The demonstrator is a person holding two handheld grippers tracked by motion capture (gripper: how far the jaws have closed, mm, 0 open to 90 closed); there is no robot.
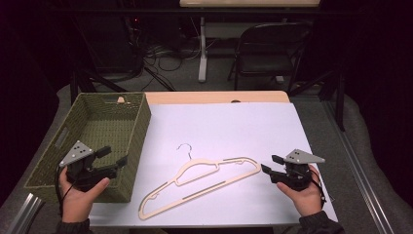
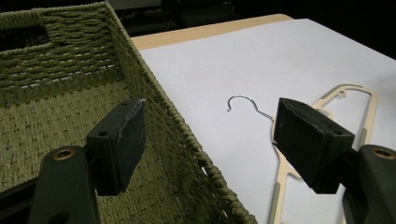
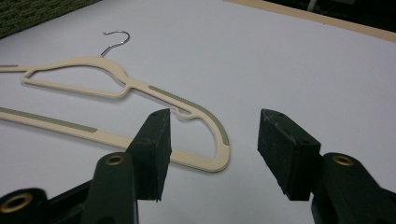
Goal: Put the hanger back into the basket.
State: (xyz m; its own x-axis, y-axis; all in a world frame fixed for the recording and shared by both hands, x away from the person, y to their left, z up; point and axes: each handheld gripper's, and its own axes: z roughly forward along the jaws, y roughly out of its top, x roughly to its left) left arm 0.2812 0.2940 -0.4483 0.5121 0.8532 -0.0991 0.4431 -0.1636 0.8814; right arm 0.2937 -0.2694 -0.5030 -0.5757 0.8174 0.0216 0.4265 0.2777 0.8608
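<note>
A cream hanger (image 1: 195,185) with grey grip strips and a metal hook (image 1: 185,148) lies flat on the white sheet (image 1: 234,131), hook toward the far side. My right gripper (image 1: 269,165) sits open just right of the hanger's right end (image 3: 219,154), nothing between its jaws. My left gripper (image 1: 114,156) is held open over the near right corner of the green woven basket (image 1: 44,170); its jaws straddle the basket's right wall (image 2: 187,140). The hanger (image 2: 327,100) and its hook (image 2: 243,101) lie beyond that wall.
The basket's inside (image 2: 46,116) looks bare. A wooden table edge (image 1: 219,96) runs behind the sheet. A folding chair (image 1: 268,46) and a white table leg (image 1: 202,48) stand on the floor beyond, with cables around.
</note>
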